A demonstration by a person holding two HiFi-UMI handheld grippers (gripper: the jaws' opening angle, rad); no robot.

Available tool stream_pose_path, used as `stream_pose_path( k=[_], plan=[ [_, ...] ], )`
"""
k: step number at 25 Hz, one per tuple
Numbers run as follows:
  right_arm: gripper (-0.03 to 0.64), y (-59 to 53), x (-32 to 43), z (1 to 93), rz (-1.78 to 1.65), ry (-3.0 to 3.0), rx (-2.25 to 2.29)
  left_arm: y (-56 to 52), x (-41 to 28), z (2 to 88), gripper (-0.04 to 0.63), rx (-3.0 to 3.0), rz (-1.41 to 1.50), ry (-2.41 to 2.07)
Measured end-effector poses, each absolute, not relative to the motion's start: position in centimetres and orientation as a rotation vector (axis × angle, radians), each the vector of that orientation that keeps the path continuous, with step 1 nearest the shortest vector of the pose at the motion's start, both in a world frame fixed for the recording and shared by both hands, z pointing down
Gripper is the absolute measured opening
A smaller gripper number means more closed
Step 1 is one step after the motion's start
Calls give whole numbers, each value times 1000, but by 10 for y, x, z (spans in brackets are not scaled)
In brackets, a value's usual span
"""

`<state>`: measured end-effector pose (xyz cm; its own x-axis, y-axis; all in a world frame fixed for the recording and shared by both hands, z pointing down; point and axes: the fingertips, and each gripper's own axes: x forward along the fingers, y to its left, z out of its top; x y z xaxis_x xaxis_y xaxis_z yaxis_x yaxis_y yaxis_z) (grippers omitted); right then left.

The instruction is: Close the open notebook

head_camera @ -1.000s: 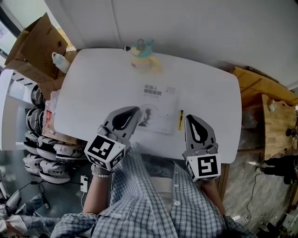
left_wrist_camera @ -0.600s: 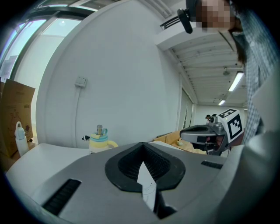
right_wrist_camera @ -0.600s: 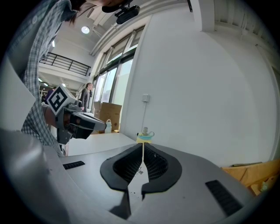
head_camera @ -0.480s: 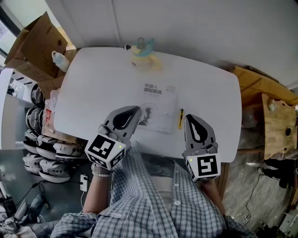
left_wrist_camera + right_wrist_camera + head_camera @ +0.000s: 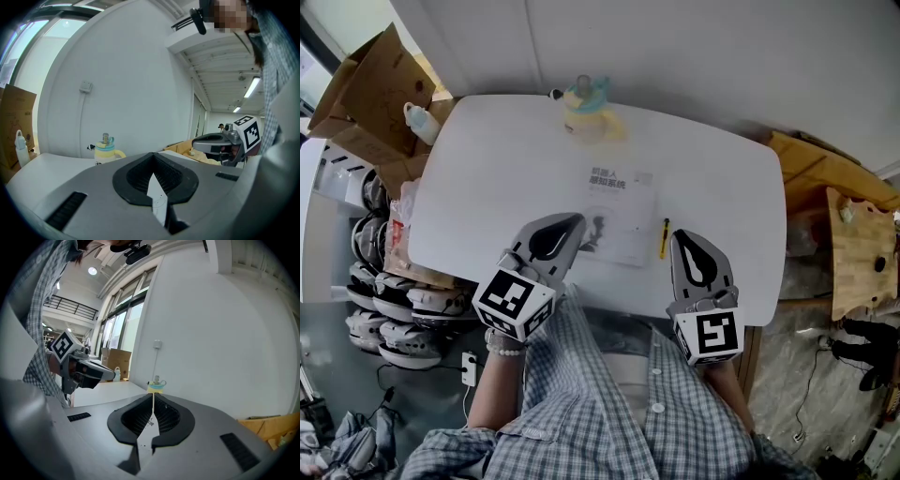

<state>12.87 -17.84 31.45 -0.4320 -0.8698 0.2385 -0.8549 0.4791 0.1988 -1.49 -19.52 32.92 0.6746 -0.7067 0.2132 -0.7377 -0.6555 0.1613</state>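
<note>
Both grippers, the left gripper [image 5: 577, 222] and the right gripper [image 5: 682, 236], have their jaws pressed together on nothing. The notebook [image 5: 619, 211] looks thin, light and floppy; best pinched at its cover's outer edge

I find the head view looking steeply down over the whole desk [image 5: 478, 178]. The left gripper view and right gripper view ride low on the left claw [image 5: 577, 221] and right claw [image 5: 682, 236], facing the wall [image 5: 131, 84]. All three share the yellow bottle [image 5: 584, 111].

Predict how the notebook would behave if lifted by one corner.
The notebook lies flat and looks thin, so it would probably sag. It seems light, and may slide on the smooth table if pushed.
</note>
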Motion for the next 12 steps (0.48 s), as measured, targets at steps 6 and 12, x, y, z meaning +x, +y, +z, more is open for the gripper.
stream_pose_path(
  k=[6,12],
  plan=[
    [26,-177,127,315,-76,-2419,1453,-194,-15,330,8,2658,196,-1158],
    [26,-174,124,319,-95,-2405,1432,-192,-15,332,8,2656,206,-1153]
  ],
)
